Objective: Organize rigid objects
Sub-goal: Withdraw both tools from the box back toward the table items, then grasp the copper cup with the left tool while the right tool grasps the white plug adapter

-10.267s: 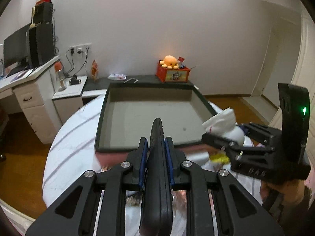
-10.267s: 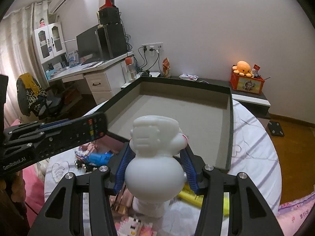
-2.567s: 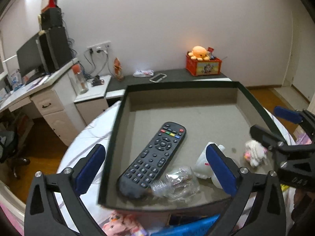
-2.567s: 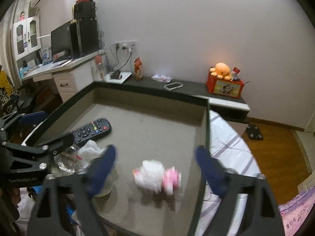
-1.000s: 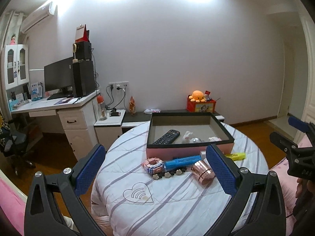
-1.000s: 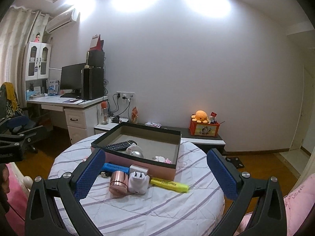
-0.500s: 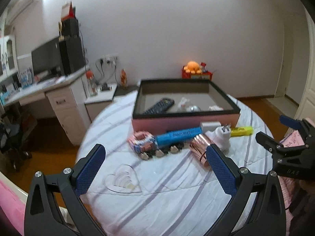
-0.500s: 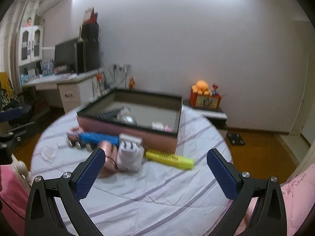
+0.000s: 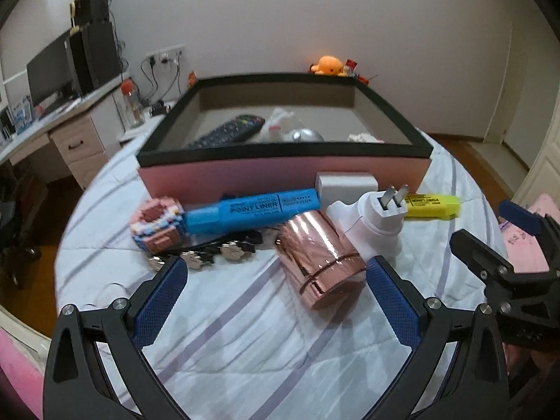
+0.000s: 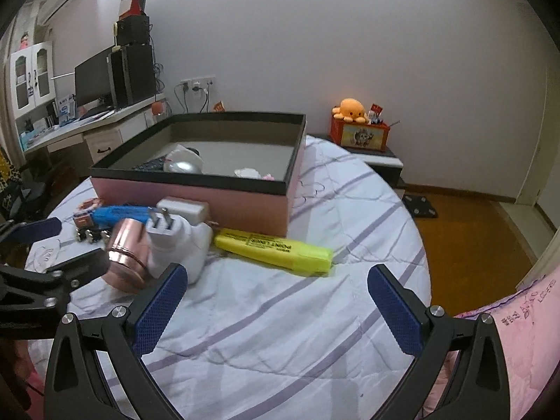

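Observation:
A pink box (image 9: 280,178) with a black rim holds a remote (image 9: 227,132), a white figure (image 9: 280,122) and a small plush. In front of it lie a blue marker (image 9: 252,210), a block toy (image 9: 157,224), a rose-gold cylinder (image 9: 318,255), a white plug adapter (image 9: 374,220), a white charger (image 9: 346,185) and a yellow highlighter (image 9: 432,204). My left gripper (image 9: 276,301) is open, just short of the cylinder. My right gripper (image 10: 276,302) is open, with the yellow highlighter (image 10: 273,245) just beyond its fingers; the cylinder (image 10: 127,255) and adapter (image 10: 175,245) lie at its left.
The objects rest on a round table (image 10: 280,332) with a white striped cloth. Black hair clips (image 9: 206,252) lie by the block toy. A desk (image 10: 87,122) with a monitor stands at the back left, an orange plush on a red box (image 10: 358,129) at the back right.
Both grippers have dropped lower and closer to the items in front of the box. Both stay open and hold nothing.

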The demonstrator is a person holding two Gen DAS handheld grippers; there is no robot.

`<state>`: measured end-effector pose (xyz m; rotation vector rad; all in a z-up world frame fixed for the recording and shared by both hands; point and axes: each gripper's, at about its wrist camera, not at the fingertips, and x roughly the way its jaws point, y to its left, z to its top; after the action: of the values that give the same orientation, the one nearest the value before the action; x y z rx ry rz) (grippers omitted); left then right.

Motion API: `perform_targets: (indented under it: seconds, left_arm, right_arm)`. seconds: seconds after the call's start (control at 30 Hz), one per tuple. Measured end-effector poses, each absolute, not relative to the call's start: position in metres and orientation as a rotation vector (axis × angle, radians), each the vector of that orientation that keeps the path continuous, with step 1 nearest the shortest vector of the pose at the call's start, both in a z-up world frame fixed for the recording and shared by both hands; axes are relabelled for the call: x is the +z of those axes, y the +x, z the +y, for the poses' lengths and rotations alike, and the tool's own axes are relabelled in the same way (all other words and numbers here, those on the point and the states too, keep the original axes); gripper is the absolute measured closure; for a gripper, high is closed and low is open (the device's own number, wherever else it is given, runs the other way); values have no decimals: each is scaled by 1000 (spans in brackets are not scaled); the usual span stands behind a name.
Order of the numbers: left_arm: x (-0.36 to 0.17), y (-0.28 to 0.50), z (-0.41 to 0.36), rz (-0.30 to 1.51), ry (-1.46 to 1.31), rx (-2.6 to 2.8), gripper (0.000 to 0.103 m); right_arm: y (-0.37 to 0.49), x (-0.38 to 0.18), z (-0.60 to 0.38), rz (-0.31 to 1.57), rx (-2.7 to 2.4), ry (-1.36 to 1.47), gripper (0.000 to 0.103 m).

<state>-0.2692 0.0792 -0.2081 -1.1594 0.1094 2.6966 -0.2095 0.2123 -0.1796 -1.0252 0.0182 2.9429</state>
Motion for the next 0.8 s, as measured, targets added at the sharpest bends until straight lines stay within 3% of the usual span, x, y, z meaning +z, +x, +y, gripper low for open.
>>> perform_targets:
  seconds: [0.53, 0.6, 0.73, 0.8]
  left_arm:
    - [-204, -276, 53, 46, -1203, 2741, 4]
    - [-206, -280, 59, 73, -1200, 2715, 8]
    - [-208, -285, 77, 98, -1184, 2628, 42]
    - [-210, -287, 90, 172, -1194, 2619, 46]
  right_arm:
    - [-220, -193, 220, 113, 3004, -1090, 0]
    - [-222, -195, 220, 122, 3008, -1102, 0]
    - [-223, -196, 219, 113, 3018, -1109, 0]
    - [-223, -196, 221, 121, 3016, -1114, 0]
